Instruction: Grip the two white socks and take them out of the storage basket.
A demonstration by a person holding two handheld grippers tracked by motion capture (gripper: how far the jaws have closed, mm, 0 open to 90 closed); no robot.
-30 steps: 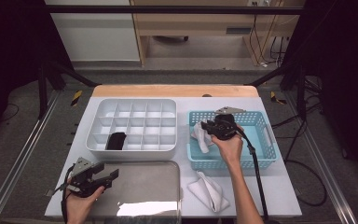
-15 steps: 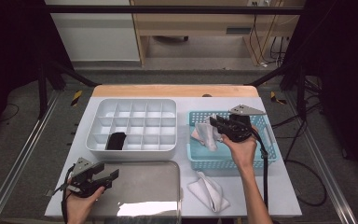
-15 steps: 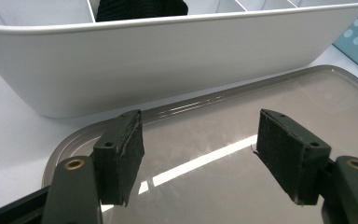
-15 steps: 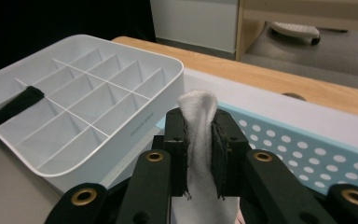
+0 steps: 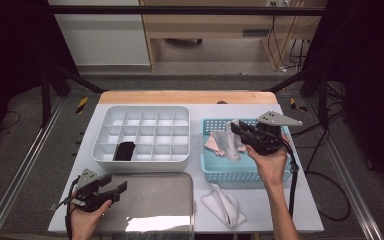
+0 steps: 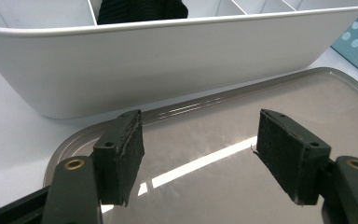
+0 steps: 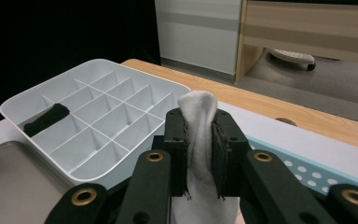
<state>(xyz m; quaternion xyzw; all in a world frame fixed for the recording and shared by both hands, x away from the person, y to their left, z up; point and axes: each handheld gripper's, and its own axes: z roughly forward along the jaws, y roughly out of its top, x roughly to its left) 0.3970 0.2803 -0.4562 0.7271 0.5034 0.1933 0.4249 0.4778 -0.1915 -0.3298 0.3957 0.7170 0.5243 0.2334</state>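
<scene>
Both grippers are black, with brass-ringed screw holes, rough dark pads, grey three-cornered top plates and trailing black cables. The person's forearms are bare.

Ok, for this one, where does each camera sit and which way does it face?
High view: above the person's side, looking forward and down on the table; both forearms, left claw and right claw show.
Left gripper view: rides the left claw, facing the metal tray and white organizer box.
Right gripper view: rides the right claw, shut on a white sock, facing the organizer.
Shared: both gripper views show the organizer and its black sock.
</scene>
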